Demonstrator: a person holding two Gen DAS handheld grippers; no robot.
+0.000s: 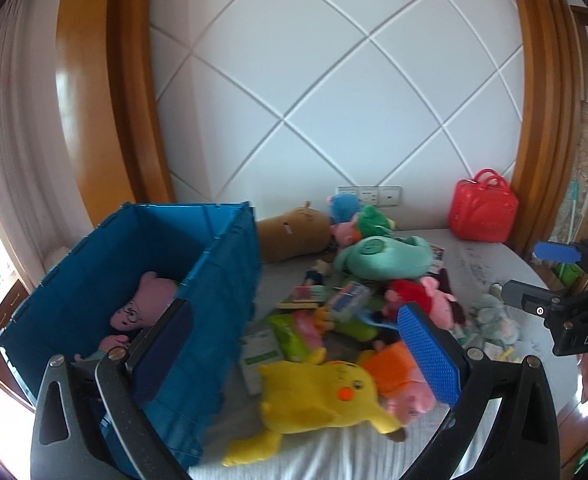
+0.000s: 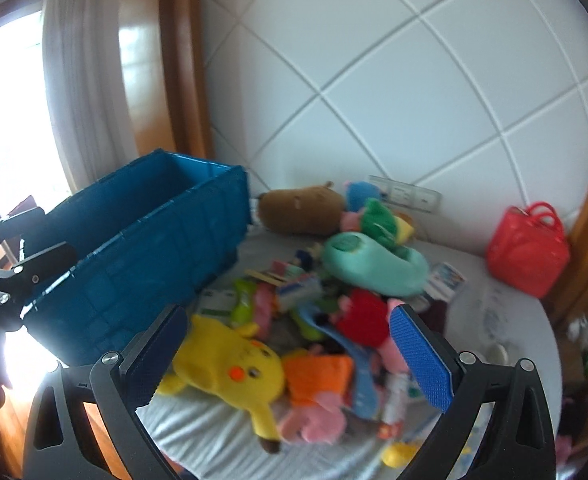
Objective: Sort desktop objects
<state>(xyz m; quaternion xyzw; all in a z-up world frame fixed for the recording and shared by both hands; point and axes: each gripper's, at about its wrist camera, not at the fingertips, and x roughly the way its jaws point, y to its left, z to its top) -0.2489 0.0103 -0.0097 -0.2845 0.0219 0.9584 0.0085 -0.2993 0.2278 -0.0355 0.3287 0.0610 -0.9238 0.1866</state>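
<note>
The only writing that reads clearly is "DAS", in white letters on the black body of the right gripper [image 1: 556, 254] where it enters the left wrist view from the right edge; labels on the small packets in the pile are too blurred to read. The desk [image 1: 374, 452] is round and covered with a pale cloth, set against a white wall panelled in diamonds, with an orange wooden frame [image 1: 94, 92] on either side and a curtain [image 1: 2, 128] by a bright window. A blue crate [image 1: 214, 304] stands on the desk's left edge, a pink plush toy [image 1: 146, 308] lying inside it. Beside the crate, a heap of toys fills the desk's middle: a yellow plush toy [image 1: 318, 396] at the near edge, an orange block [image 1: 390, 364] touching it, a teal plush toy [image 1: 378, 256] and a brown plush toy [image 1: 294, 232] further back. A red bag [image 1: 482, 210] sits at the far right edge. The left gripper [image 1: 294, 348] hangs above the crate's wall and the yellow toy, jaws spread wide and grasping nothing; the right gripper's jaws are likewise spread and unloaded.
</note>
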